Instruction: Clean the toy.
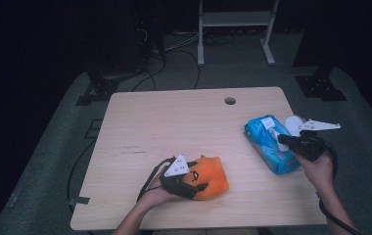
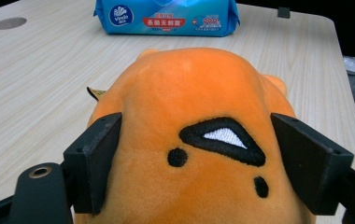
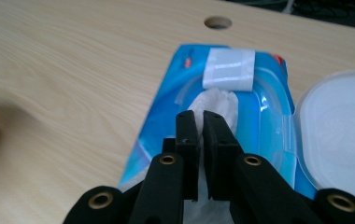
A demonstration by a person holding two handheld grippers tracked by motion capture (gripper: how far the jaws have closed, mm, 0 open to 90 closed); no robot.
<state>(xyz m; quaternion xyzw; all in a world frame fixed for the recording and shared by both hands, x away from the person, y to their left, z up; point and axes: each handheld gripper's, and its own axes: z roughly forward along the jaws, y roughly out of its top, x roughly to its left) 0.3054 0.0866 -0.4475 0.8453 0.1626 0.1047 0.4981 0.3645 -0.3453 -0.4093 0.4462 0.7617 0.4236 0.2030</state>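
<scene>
Pinching a white wet wipe [image 3: 215, 103] with my right gripper [image 3: 200, 122], jaws pressed together on the sheet where it comes out of the blue wipes pack [image 1: 269, 143], whose flip lid [image 3: 341, 135] lies open at the table's [image 1: 174, 122] right edge. My left gripper [image 2: 196, 154] clamps the orange plush toy [image 1: 208, 177] between its spread jaws near the front edge, well apart from the pack.

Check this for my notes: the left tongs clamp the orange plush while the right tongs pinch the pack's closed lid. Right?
Not quite. The right tongs pinch a white wipe poking out of the blue pack, and its lid is flipped open, as the right gripper view shows. The left tongs do clamp the orange plush.
</scene>
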